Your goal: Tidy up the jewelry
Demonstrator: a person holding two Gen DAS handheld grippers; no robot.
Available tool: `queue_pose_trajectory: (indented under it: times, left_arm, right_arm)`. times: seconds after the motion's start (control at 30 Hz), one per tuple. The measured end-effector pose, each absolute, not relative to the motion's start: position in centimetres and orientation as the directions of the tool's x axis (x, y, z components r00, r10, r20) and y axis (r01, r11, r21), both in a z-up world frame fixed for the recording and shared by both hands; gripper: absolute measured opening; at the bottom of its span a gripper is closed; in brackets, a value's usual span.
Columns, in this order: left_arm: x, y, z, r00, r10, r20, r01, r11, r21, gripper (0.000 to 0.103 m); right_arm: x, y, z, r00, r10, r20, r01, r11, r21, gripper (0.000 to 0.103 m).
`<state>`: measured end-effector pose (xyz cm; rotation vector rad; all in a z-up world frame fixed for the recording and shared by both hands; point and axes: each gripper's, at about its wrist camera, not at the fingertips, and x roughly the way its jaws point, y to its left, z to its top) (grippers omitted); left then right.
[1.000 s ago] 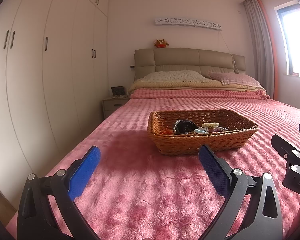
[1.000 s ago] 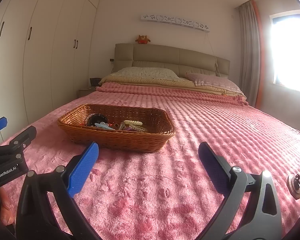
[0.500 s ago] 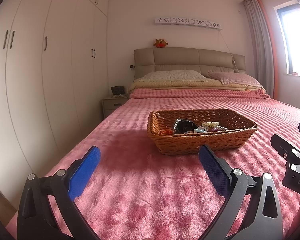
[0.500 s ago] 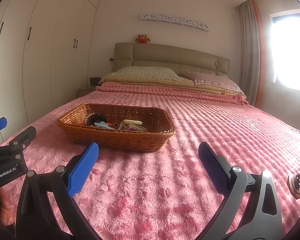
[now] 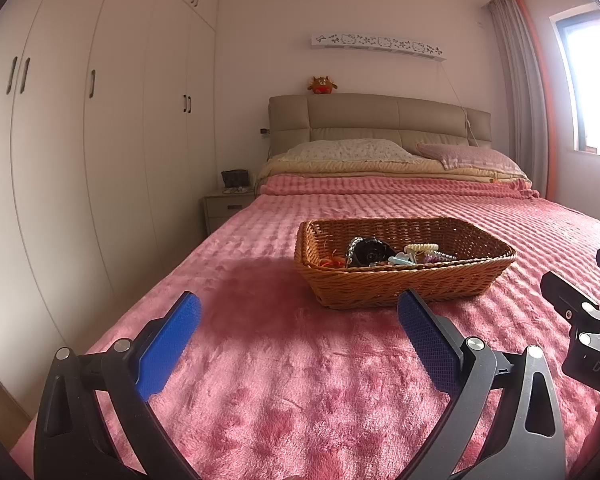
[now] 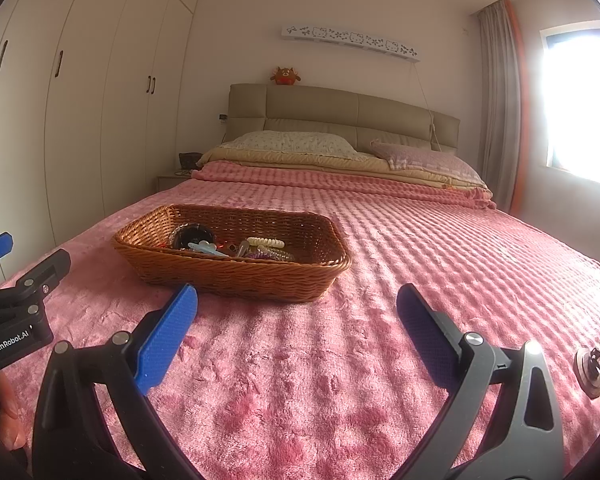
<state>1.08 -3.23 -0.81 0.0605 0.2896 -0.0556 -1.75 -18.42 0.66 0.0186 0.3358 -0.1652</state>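
Both my left gripper (image 5: 298, 312) and right gripper (image 6: 296, 304) gape empty, short of the basket (image 5: 404, 288) mid-bed; its jewelry (image 6: 236, 248) looks tangled, so one pinch might drag several.

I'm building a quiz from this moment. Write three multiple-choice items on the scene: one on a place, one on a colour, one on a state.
1. Where does the wicker basket sit?
A. on the pink bedspread
B. on the nightstand
C. on the floor

2. What colour are the pads on the gripper fingers?
A. red
B. blue
C. white

3. How do the left gripper and right gripper stand?
A. both shut on jewelry
B. one open, one shut
C. both open, holding nothing

Answers:
1. A, the basket rests on the blanket in the middle of the bed.
2. B, both views show blue pads.
3. C, the jaws are spread wide and only blanket shows between them.
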Motion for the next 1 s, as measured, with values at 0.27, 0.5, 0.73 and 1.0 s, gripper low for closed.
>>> queue_pose_trajectory:
  times: [0.27,0.5,0.73,1.0]
  left_arm:
    - [1.11,-3.23,-0.85,0.956,-0.046,-0.288,0.064,0.997,0.054,0.095]
    - [1.03,-3.26,-0.82,0.957,-0.046,-0.287,0.064,0.997,0.052,0.095]
    - [1.26,-2.67,-0.74,0.954,-0.056,-0.296,0.064,0.998,0.019,0.096]
    - [1.51,-2.6,-0.71,0.949,-0.057,-0.309,0.064,0.998,0.012,0.096]
  right_arm:
    - [-1.74,-18.41,0.66,0.931,-0.158,-0.33,0.164,0.986,-0.009,0.095]
    - [-1.77,-18.45,0.64,0.931,-0.158,-0.33,0.164,0.986,-0.01,0.095]
    - [-1.73,-18.44,0.67,0.931,-0.157,-0.33,0.163,0.987,-0.01,0.095]
    - [-1.72,-18.43,0.68,0.931,-0.157,-0.33,0.163,0.987,-0.011,0.095]
